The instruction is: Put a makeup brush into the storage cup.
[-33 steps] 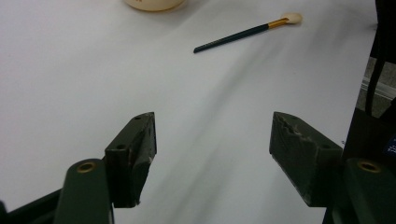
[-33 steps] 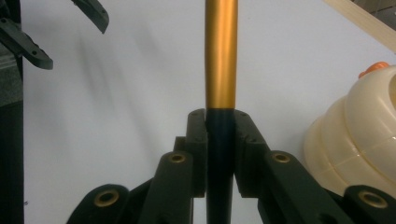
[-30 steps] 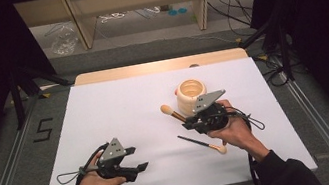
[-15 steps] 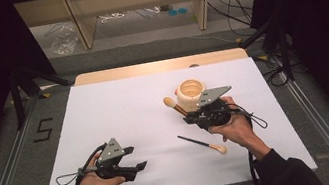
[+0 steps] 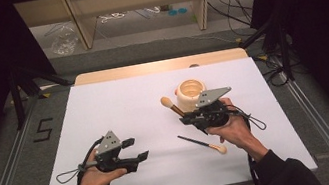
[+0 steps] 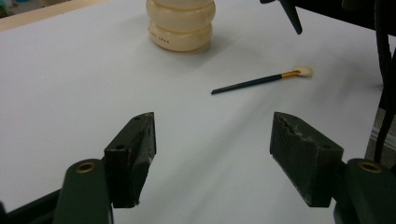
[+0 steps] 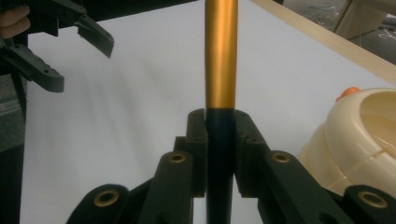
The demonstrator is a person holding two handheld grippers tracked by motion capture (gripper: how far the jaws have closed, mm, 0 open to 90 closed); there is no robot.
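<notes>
Brush (image 5: 173,106) sits clamped in the right gripper (image 5: 188,117), handle running up-left, bristle head just left of the cream holder (image 5: 190,93) (near enough to tip in). Left gripper (image 5: 134,149) rests wide open, empty, on the bench (image 5: 118,100), well apart.

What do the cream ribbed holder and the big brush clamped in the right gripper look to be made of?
Cream ribbed holder: probably moulded plastic or glazed ceramic; smooth rounded rings with a soft sheen, so I cannot tell which. Big brush: the gold ferrule looks like brushed metal with a lengthwise highlight, the handle dark and glossy, lacquered wood or plastic. Its rounded tan head looks like soft bristle.
</notes>
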